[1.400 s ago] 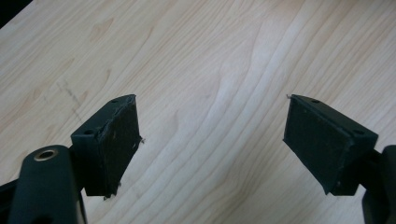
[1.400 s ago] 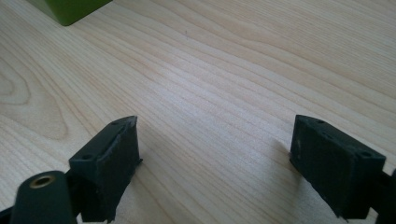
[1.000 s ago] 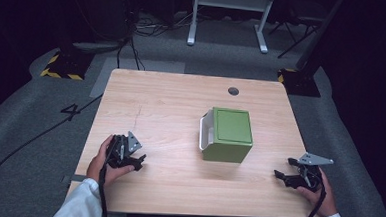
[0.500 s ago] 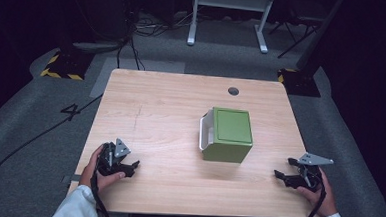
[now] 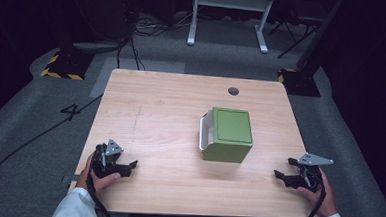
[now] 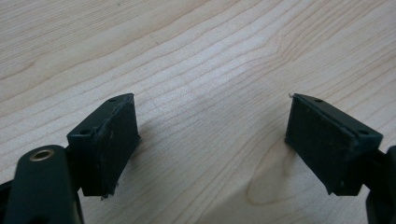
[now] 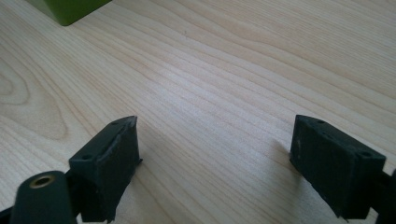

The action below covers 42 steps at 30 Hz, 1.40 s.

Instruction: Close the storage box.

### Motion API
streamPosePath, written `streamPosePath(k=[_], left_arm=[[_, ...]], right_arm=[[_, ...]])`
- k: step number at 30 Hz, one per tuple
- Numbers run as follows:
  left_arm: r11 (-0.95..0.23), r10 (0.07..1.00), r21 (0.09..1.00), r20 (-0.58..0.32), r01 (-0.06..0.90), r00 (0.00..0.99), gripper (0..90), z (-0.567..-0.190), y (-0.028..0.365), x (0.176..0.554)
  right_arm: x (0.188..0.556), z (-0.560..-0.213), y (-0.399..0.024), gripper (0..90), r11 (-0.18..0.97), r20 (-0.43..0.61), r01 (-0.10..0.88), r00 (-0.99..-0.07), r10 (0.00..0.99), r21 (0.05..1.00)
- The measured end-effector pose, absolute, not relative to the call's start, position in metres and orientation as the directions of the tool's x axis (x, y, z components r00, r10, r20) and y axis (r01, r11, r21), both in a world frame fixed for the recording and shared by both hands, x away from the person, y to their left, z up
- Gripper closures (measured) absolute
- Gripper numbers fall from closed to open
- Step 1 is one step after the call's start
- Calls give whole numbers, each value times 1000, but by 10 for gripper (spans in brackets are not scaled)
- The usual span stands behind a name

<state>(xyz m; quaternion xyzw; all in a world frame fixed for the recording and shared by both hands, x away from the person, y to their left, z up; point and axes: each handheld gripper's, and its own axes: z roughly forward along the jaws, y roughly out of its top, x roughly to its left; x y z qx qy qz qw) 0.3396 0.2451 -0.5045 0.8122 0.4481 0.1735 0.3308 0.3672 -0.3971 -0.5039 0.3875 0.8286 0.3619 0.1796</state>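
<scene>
The desk [image 5: 155, 116] is pale wood with a fine light-brown grain running in long wavy streaks, and a small dark grey round cap [image 5: 233, 91] sits near its far edge. The box [image 5: 227, 135] toward the desk's right edge is leaf green on its top and near side, with a white panel on its left side. Both grippers are black: the left gripper [image 5: 128, 166] at the near left corner and the right gripper [image 5: 280, 175] at the near right corner, each topped by a pale grey plate. Their fingers [image 6: 112, 140] are matt black. The floor [image 5: 24, 144] is grey carpet, marked with a black "4" [image 5: 72, 110]. A yellow-and-black striped block [image 5: 63, 67] lies beyond the far left corner. The sleeves [image 5: 73, 207] are white.
</scene>
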Motion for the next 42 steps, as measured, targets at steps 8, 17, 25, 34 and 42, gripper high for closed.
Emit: streamPosePath(k=[8,17,25,34,42], left_arm=[[-381,842,690,-15,615,539,160,-505,245,340],[-388,838,691,-12,610,545,158,-505,245,341],[-385,839,692,-14,611,545,148,-505,245,342],[-390,838,689,-10,611,546,144,-505,245,343],[-387,839,689,-12,613,544,141,-505,245,344]], right_arm=[[367,-504,-397,157,439,-16,511,-638,770,739],[367,-504,-397,157,438,-14,512,-638,770,739],[367,-504,-397,157,439,-17,510,-638,770,739],[367,-504,-397,157,439,-18,510,-638,770,740],[367,-504,-397,154,439,-20,509,-636,771,740]])
